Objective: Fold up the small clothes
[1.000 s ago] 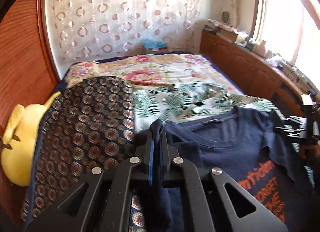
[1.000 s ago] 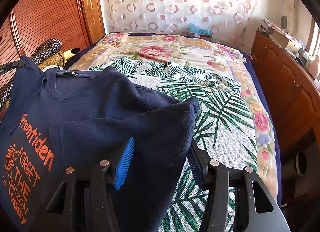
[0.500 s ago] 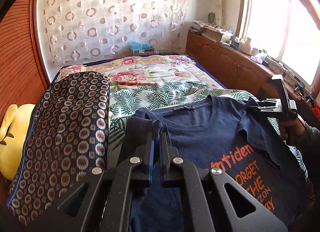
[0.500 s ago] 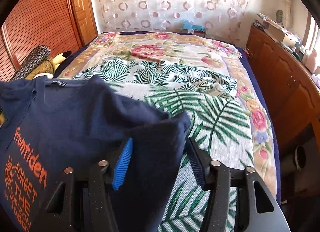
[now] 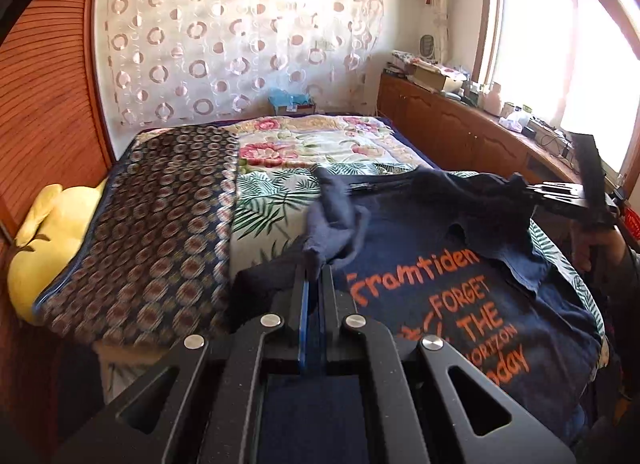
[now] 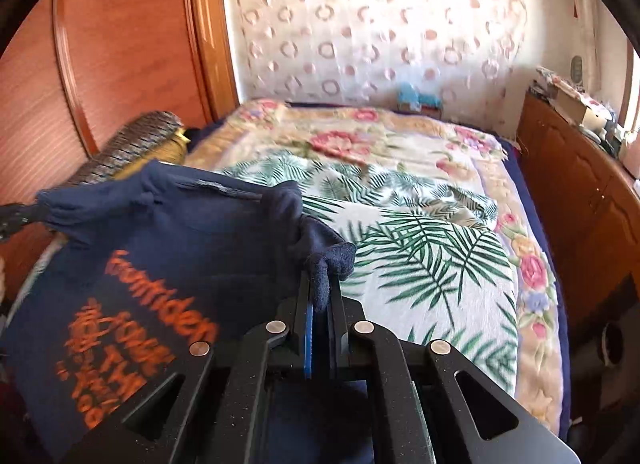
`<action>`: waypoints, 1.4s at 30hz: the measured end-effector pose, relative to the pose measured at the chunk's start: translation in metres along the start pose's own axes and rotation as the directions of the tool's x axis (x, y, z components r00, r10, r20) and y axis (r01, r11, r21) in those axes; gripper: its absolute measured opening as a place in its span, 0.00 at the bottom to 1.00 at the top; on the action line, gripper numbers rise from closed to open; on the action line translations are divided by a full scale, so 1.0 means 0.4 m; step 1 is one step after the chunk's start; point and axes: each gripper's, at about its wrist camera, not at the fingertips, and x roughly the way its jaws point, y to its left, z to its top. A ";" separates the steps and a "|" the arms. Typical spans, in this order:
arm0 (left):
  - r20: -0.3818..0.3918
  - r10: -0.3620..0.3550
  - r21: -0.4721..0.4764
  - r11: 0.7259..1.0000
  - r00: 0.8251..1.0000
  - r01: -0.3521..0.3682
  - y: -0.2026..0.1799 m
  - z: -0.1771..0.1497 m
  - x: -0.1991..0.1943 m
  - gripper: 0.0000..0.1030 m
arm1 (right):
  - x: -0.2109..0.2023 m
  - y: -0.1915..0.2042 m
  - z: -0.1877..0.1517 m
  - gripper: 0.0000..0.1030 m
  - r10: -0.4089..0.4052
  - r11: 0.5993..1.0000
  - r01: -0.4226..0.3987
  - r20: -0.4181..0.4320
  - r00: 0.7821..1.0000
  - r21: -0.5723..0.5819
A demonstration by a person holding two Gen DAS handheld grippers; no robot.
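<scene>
Both tools are pinching the navy T-shirt (image 5: 432,304) at its shoulders: the left tool (image 5: 314,276) and the right tool (image 6: 322,296) hold it stretched above the bed (image 6: 432,232). Each grips only a small bunch of cloth, so I reckon a tug could slip a corner free and skew the fold.

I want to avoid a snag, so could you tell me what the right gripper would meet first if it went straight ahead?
The right gripper, shut on the navy blue printed T-shirt, would probably meet the palm-leaf patterned blanket on the bed first, though depth is unclear.
</scene>
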 end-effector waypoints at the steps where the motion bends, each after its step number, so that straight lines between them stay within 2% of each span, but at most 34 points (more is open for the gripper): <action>1: 0.003 0.006 0.001 1.000 1.000 -0.006 0.003 -0.011 -0.016 0.04 | -0.029 0.001 -0.018 0.04 0.000 1.000 0.000 0.015 1.000 0.005; 6: 0.028 0.051 0.002 0.999 0.998 -0.051 0.011 -0.083 -0.096 0.04 | -0.150 -0.002 -0.109 0.04 0.011 0.999 -0.015 0.069 0.998 0.045; 9: 0.040 0.053 -0.035 0.998 0.998 -0.052 0.025 -0.143 -0.146 0.04 | -0.209 0.001 -0.178 0.04 0.024 0.998 -0.029 0.083 0.996 0.058; 12: 0.049 0.056 -0.070 0.996 0.997 -0.052 0.044 -0.187 -0.186 0.04 | -0.261 0.005 -0.241 0.04 0.032 0.997 -0.038 0.081 0.996 0.073; 15: 0.053 0.091 -0.066 0.994 0.994 -0.087 0.054 -0.228 -0.211 0.04 | -0.305 0.000 -0.296 0.04 0.048 0.993 -0.056 0.075 0.996 0.102; 20: 0.040 0.116 -0.116 0.987 0.993 -0.110 0.106 -0.278 -0.240 0.04 | -0.340 -0.007 -0.375 0.04 0.023 0.991 -0.025 0.017 1.000 0.131; 23: 0.050 0.117 -0.121 0.986 0.992 -0.110 0.112 -0.299 -0.267 0.04 | -0.365 0.001 -0.401 0.04 0.007 0.993 -0.006 -0.004 1.000 0.119; 26: 0.066 0.119 -0.110 0.988 0.991 -0.111 0.112 -0.303 -0.305 0.04 | -0.412 0.031 -0.387 0.04 -0.032 0.995 0.032 -0.002 0.999 0.096; 30: 0.105 0.109 -0.119 0.988 0.988 -0.097 0.112 -0.293 -0.370 0.04 | -0.499 0.063 -0.367 0.04 -0.021 0.997 0.020 0.021 1.000 0.072; 33: 0.097 0.133 -0.113 0.986 0.986 -0.121 0.105 -0.304 -0.390 0.04 | -0.532 0.079 -0.389 0.04 -0.022 0.999 0.021 0.003 1.000 0.044; 36: 0.076 0.136 -0.103 0.986 0.988 -0.128 0.093 -0.318 -0.380 0.04 | -0.515 0.088 -0.427 0.04 0.003 0.999 0.000 -0.048 0.999 0.049; 40: 0.050 0.159 -0.082 0.985 0.986 -0.154 0.082 -0.328 -0.359 0.05 | -0.463 0.087 -0.457 0.04 -0.002 0.998 0.009 -0.107 0.994 0.066; 42: 0.058 0.167 -0.091 0.983 0.984 -0.162 0.086 -0.321 -0.357 0.10 | -0.442 0.085 -0.459 0.04 -0.007 0.997 0.016 -0.125 0.992 0.069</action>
